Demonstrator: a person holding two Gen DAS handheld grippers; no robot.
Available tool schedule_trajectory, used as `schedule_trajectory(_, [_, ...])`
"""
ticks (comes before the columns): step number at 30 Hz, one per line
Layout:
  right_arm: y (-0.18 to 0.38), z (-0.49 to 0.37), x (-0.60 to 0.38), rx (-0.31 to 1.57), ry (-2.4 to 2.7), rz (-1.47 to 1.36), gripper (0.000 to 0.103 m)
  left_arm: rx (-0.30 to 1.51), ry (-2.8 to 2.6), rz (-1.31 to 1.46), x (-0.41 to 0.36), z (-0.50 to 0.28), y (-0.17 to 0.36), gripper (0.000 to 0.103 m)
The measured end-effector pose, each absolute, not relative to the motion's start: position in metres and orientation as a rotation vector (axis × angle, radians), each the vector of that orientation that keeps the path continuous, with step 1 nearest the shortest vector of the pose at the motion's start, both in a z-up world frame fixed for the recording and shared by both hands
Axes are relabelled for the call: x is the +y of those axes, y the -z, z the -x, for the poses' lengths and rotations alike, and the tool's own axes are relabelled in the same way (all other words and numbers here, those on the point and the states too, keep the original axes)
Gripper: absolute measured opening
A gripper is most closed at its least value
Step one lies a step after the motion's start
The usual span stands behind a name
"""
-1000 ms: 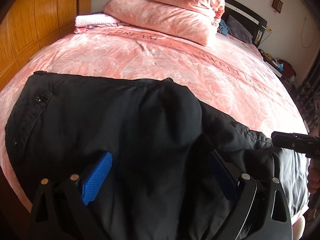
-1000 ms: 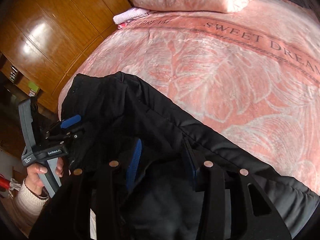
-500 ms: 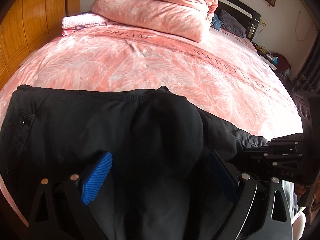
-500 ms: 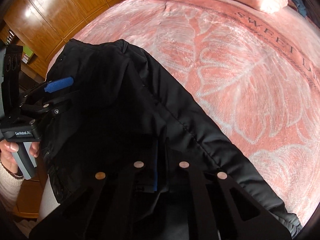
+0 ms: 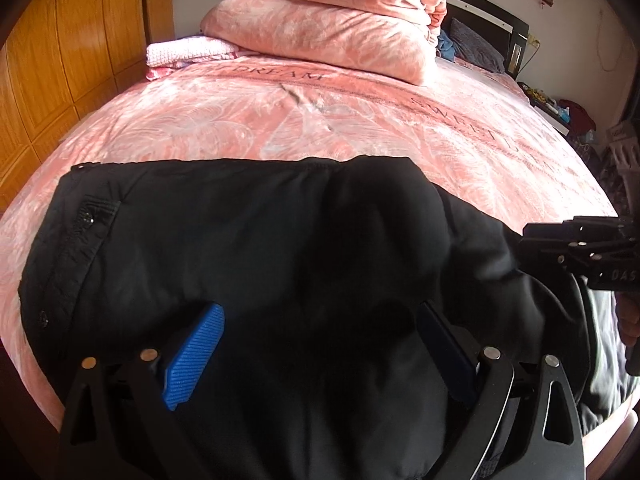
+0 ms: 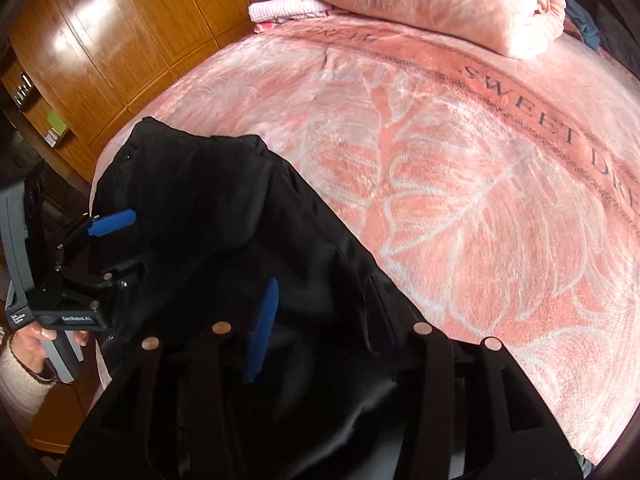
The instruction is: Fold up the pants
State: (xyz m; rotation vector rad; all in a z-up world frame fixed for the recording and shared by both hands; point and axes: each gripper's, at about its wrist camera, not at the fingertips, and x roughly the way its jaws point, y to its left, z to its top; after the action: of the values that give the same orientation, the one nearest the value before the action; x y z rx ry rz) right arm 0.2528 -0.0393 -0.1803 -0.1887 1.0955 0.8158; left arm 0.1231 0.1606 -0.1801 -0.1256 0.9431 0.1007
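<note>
Black pants (image 5: 240,240) lie on the pink bedspread (image 5: 280,120) near its front edge, the waistband with snaps at the left. My left gripper (image 5: 316,344) hovers low over them, blue pads (image 5: 192,356) wide apart, a mound of fabric rising between them without being pinched. In the right wrist view the pants (image 6: 208,200) run diagonally, and my right gripper (image 6: 320,320) has its jaws opening, with dark fabric between the fingers but not pressed. The left gripper (image 6: 128,244) shows at that view's left, the right gripper (image 5: 532,240) at the other view's right edge.
Folded pink quilts (image 5: 332,24) and a pink-white towel (image 5: 184,50) sit at the bed's far end. A wooden wardrobe (image 6: 120,32) stands along the left, a dark headboard (image 5: 488,28) and cluttered nightstand (image 5: 560,108) at the back right. A hand (image 6: 28,336) holds the left gripper's handle.
The right gripper's jaws, closed together half a second ago, now stand apart over the fabric. Both grippers have shifted slightly across the pants; the pants lie much as before.
</note>
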Motion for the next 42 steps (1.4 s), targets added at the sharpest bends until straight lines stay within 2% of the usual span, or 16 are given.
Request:
schedule_trajectory(5, [0.177,-0.271,0.011,1.093,-0.901,0.258,0.046,0.922,-0.127,0.197,0.180,-0.115,0.173,0.097])
schedule_trajectory(11, [0.189,-0.298,0.061,1.180,-0.952,0.231,0.048,0.919,-0.130,0.237,0.191,-0.116,0.171,0.097])
schedule_trajectory(12, [0.192,-0.301,0.067,1.188,-0.957,0.239,0.040,0.916,-0.131,0.233,0.193,-0.117,0.172,0.097])
schedule_trajectory(13, [0.195,-0.302,0.070,1.196,-0.956,0.249,0.018,0.915,-0.134,0.230,0.195,-0.117,0.173,0.097])
schedule_trajectory(15, [0.195,-0.303,0.076,1.192,-0.952,0.257,0.006,0.913,-0.146,0.228,0.200,-0.119,0.176,0.097])
schedule_trajectory(18, [0.183,-0.303,0.082,1.114,-0.940,0.272,0.003,0.904,-0.170,0.245,0.210,-0.122,0.178,0.097])
schedule_trajectory(23, [0.191,-0.308,0.091,1.144,-0.895,0.291,0.004,0.902,-0.188,0.306,0.219,-0.126,0.178,0.098])
schedule_trajectory(25, [0.193,-0.304,0.086,1.155,-0.900,0.290,0.012,0.905,-0.186,0.294,0.217,-0.124,0.179,0.098])
schedule_trajectory(27, [0.185,-0.297,0.070,1.140,-0.913,0.253,0.039,0.917,-0.181,0.250,0.214,-0.123,0.182,0.098])
schedule_trajectory(30, [0.164,-0.277,0.029,1.055,-0.891,0.218,0.038,0.933,-0.192,0.196,0.211,-0.117,0.184,0.098])
schedule_trajectory(35, [0.145,-0.227,-0.061,1.034,-0.785,0.124,0.039,0.906,-0.171,0.255,0.201,-0.100,0.169,0.098])
schedule_trajectory(42, [0.166,-0.153,-0.147,1.079,-0.575,0.115,0.039,0.927,-0.001,0.273,0.126,-0.099,0.161,0.098])
